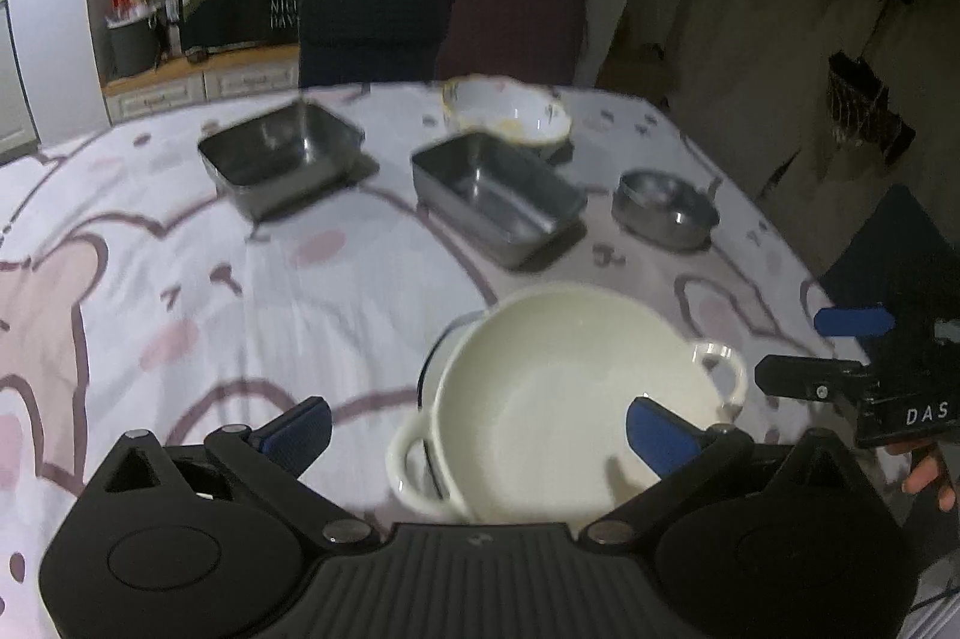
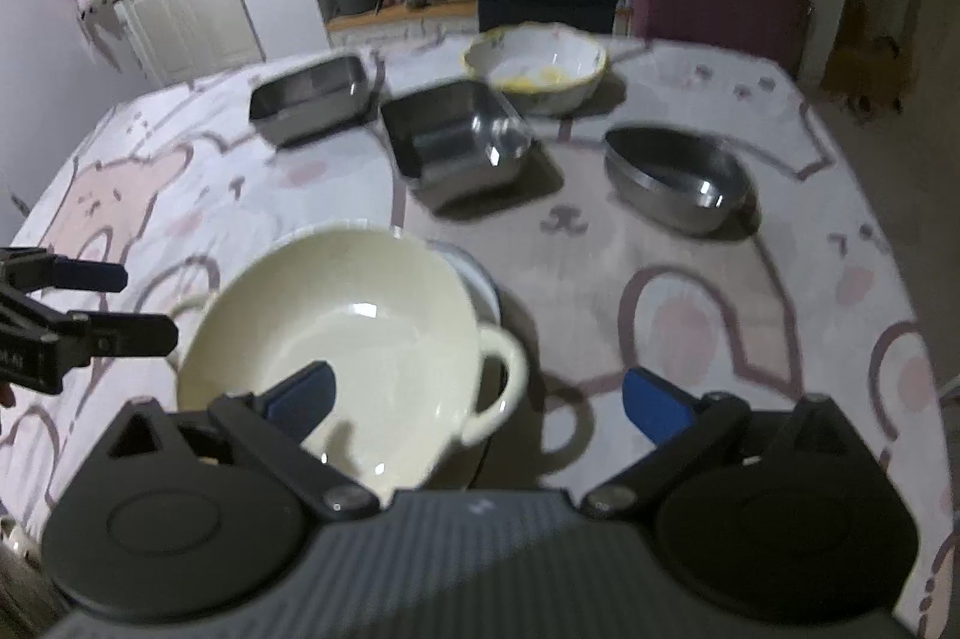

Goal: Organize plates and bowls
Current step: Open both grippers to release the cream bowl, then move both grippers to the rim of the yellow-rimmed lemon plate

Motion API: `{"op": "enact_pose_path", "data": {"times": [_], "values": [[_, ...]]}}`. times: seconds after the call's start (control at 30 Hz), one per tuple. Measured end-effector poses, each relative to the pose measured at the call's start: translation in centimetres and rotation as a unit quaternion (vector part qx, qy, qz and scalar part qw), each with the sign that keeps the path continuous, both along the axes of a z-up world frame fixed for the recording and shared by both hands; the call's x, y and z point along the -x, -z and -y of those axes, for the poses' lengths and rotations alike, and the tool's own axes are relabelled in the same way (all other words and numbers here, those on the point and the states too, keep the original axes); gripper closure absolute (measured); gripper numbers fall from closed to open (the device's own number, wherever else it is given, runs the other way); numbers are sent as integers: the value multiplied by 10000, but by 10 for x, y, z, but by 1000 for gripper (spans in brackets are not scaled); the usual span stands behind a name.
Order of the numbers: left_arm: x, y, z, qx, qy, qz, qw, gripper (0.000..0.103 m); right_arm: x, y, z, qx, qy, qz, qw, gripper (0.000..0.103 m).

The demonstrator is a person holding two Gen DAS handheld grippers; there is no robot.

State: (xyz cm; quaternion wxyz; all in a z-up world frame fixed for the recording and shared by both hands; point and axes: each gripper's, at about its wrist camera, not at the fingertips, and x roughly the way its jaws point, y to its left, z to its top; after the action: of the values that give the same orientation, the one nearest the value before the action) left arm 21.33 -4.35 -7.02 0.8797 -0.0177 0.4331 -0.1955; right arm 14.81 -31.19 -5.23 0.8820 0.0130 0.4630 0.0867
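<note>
The cream bowl [image 1: 570,399] with two loop handles sits at the near edge of the surface [image 1: 180,279], stacked on a white plate [image 2: 480,279] whose rim peeks out behind it. Both tools are released and hold nothing. The left hand-held gripper [image 1: 477,426] stands with its jaws spread wide, one blue pad left of the bowl's near handle and the other over the bowl's inside; no pad presses on it. The right hand-held gripper [image 2: 477,399] is equally wide, one pad over the bowl's inside and the other over bare cloth, with the right handle between them but untouched.

The bowl looks glazed ceramic: stiff, fairly heavy, slick and liable to chip. I judge the loop handles at its 3 and 9 o'clock to be the safest holds, one per side, so it lifts level. A rim pinch could slip on the glaze. It rests on the plate, so it may skate if nudged.

Across the surface, toward 12 o'clock in the right wrist view, lie a steel tray [image 2: 312,102], a second steel tray [image 2: 459,141] and a scalloped bowl [image 2: 537,69] with yellow residue. Toward 1 o'clock is a round steel bowl [image 2: 678,183]. The steel pieces are likely light, rigid and hard to break, though smooth. Their thin walls suit a pinch over the rim. The scalloped bowl looks fragile, and its soiled inside argues for gripping a clean stretch of rim. All the pieces stand apart, save that the second tray lies just beside the scalloped bowl.
</note>
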Motion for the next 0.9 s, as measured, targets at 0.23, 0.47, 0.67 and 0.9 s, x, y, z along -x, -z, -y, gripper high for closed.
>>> {"op": "enact_pose_path", "data": {"times": [0.23,0.47,0.67,0.9], "values": [[-13,-23,5,338,-96,321,9989,0,0,-30,9,-247,206,654,9973,0],[-45,-42,15,296,-31,531,9981,0,-22,-60,27,-423,533,1157,9909,0],[-96,-57,23,288,-72,836,9961,0,-68,-74,43,-262,589,1386,9882,0],[-163,-49,35,346,12,868,9956,2,-138,-62,64,-134,623,1270,9899,0]]}}
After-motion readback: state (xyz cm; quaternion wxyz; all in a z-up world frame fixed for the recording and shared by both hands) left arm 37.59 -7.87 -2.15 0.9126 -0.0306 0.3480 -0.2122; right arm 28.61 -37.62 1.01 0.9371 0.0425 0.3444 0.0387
